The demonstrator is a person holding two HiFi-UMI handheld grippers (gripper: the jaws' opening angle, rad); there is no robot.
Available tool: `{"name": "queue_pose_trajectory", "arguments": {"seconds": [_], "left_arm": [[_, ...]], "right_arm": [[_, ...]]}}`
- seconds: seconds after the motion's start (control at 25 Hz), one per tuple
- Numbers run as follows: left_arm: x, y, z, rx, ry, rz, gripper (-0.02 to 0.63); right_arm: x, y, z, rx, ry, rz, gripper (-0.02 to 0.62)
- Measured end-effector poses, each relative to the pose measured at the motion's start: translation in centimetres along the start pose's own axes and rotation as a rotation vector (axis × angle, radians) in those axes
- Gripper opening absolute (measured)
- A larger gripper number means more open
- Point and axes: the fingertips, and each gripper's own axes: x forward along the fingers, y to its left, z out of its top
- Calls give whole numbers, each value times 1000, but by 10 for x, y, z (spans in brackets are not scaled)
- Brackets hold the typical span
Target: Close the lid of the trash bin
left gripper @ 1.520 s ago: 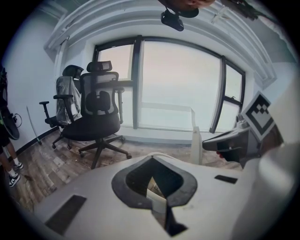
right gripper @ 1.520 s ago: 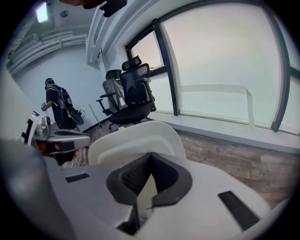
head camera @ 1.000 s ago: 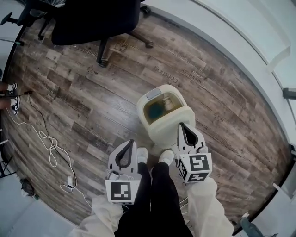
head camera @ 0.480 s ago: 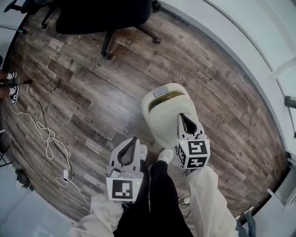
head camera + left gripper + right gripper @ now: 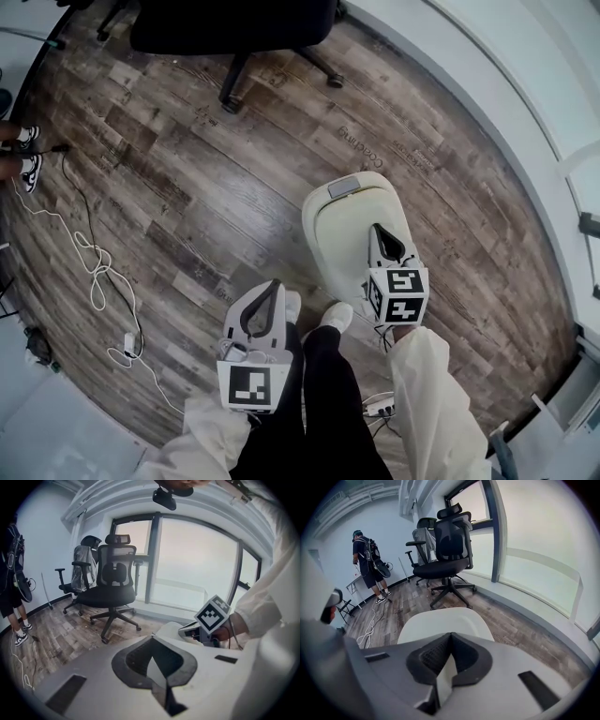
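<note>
**Covering the shut lid [image 5: 349,217] of the trash bin [image 5: 322,265] with the right gripper [image 5: 380,232]**

The cream trash bin stands on the wooden floor [image 5: 178,178], just ahead of the person's white shoes [image 5: 336,317] and close to the curved window wall. Its lid lies flat and closed over the body, with a small grey panel [image 5: 344,187] at the far edge. The right gripper reaches over the near right part of the lid. Its fingers are pressed together at the tips with nothing between them, and in the right gripper view the pale lid [image 5: 446,620] fills the space just beyond them. Whether the tips actually touch the lid cannot be told.

The left gripper [image 5: 274,285] hangs to the left of the bin, apart from it, above the person's black trouser leg. Its fingers are likewise closed on each other and empty [image 5: 151,639].

A black office chair [image 5: 234,26] stands farther off across the floor. A white cable [image 5: 96,277] trails along the boards at the left. A second person [image 5: 369,566] stands by the far wall.
</note>
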Motion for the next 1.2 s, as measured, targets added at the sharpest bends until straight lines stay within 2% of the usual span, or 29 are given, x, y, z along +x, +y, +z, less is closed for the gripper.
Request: {"name": "queue_pose_trajectory", "arguments": {"seconds": [0.4, 1.2], "left_arm": [[-3, 14, -11, -25, 13, 29, 5], [1, 13, -14, -20, 27, 23, 5]], "right_arm": [[20, 0, -12, -9, 51, -14, 23], [28, 0, -15, -20, 57, -6, 23]]}}
